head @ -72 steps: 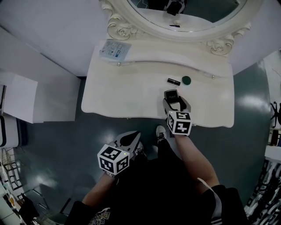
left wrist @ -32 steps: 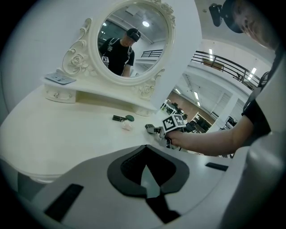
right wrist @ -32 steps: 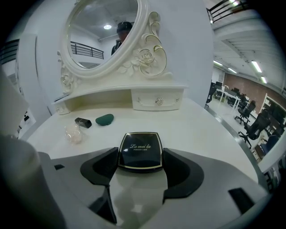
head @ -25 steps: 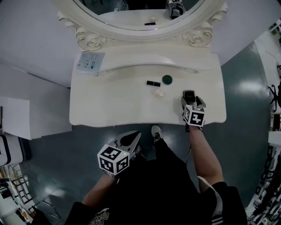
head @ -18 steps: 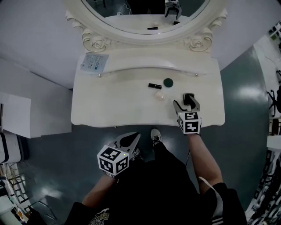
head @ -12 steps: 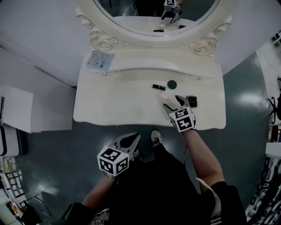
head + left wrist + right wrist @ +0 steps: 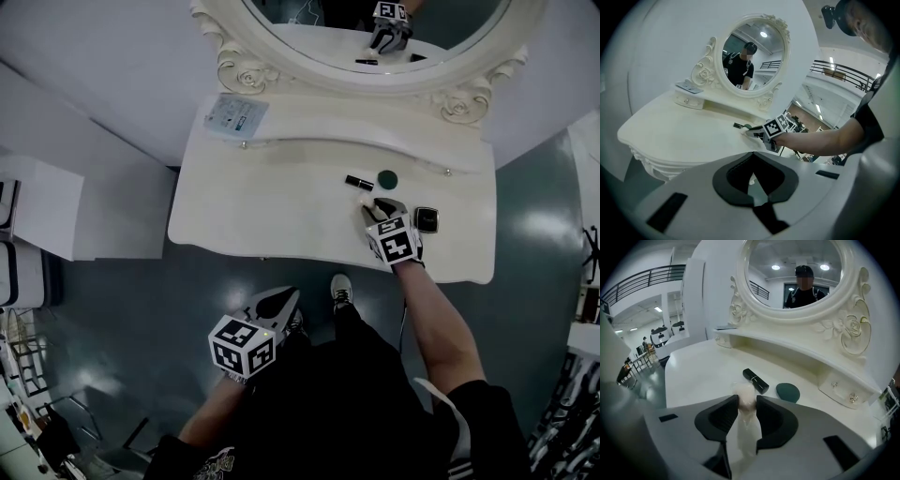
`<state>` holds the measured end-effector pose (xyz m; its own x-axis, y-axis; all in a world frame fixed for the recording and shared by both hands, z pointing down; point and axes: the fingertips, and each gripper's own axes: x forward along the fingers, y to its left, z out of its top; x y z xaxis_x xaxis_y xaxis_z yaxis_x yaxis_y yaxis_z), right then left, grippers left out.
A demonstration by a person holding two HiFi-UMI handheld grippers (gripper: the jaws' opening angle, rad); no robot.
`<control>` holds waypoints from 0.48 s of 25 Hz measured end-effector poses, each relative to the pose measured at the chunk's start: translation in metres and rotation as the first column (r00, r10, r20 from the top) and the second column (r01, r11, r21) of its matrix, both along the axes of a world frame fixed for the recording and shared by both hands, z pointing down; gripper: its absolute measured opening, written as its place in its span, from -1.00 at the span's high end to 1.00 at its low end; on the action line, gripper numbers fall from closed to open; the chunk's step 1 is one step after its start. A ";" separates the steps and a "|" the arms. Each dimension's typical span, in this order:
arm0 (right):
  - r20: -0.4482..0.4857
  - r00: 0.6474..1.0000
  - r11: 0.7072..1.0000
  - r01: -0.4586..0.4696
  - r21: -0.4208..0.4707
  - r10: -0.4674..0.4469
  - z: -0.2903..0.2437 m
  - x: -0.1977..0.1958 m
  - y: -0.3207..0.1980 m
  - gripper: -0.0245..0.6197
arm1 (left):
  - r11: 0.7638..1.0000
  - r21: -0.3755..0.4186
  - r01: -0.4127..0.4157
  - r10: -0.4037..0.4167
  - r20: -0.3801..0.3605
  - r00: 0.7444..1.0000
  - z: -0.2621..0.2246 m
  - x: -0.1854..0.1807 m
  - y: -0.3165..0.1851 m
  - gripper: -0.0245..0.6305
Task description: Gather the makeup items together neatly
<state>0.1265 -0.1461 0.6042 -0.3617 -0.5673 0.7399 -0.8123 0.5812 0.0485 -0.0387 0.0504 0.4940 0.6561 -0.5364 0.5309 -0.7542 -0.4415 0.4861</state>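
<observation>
A pale pink makeup sponge (image 7: 745, 398) in clear wrap sits between the jaws of my right gripper (image 7: 746, 405), which are closing and touch it on both sides. In the head view the right gripper (image 7: 372, 208) is low over the white dressing table (image 7: 262, 206). Just beyond it lie a black lipstick tube (image 7: 358, 182) and a round green compact (image 7: 387, 177). A black square compact (image 7: 427, 219) lies to the gripper's right. My left gripper (image 7: 278, 300) hangs shut and empty below the table's front edge, over the floor.
An oval mirror (image 7: 375, 37) in a carved white frame rises behind the table. A raised shelf along the back carries a flat pale-blue packet (image 7: 236, 115) at its left end. A white cabinet (image 7: 56, 202) stands left of the table.
My right gripper has moved left from the black square compact, which now lies on the table, to the sponge, and its jaws have narrowed onto it. The left gripper has stayed put.
</observation>
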 end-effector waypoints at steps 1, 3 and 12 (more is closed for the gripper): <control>0.002 1.000 1.000 -0.019 0.003 0.019 -0.001 0.002 0.001 0.51 | 1.000 0.001 -0.003 0.003 -0.001 1.000 0.000 0.001 0.000 0.90; 0.008 0.995 0.995 -0.100 0.023 0.100 -0.003 0.012 0.004 0.54 | 1.000 0.006 -0.014 0.015 -0.003 1.000 -0.001 0.004 -0.002 0.90; 0.107 0.789 0.793 -0.609 0.010 0.604 -0.004 0.086 0.038 0.56 | 0.995 0.010 -0.094 0.095 -0.012 0.995 -0.001 0.019 -0.009 0.90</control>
<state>0.2120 -0.1081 0.6001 0.0014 -0.7231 0.6907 -0.9989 -0.0335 -0.0330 -0.0193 0.0417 0.4925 0.7107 -0.4768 0.5173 -0.7027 -0.5153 0.4905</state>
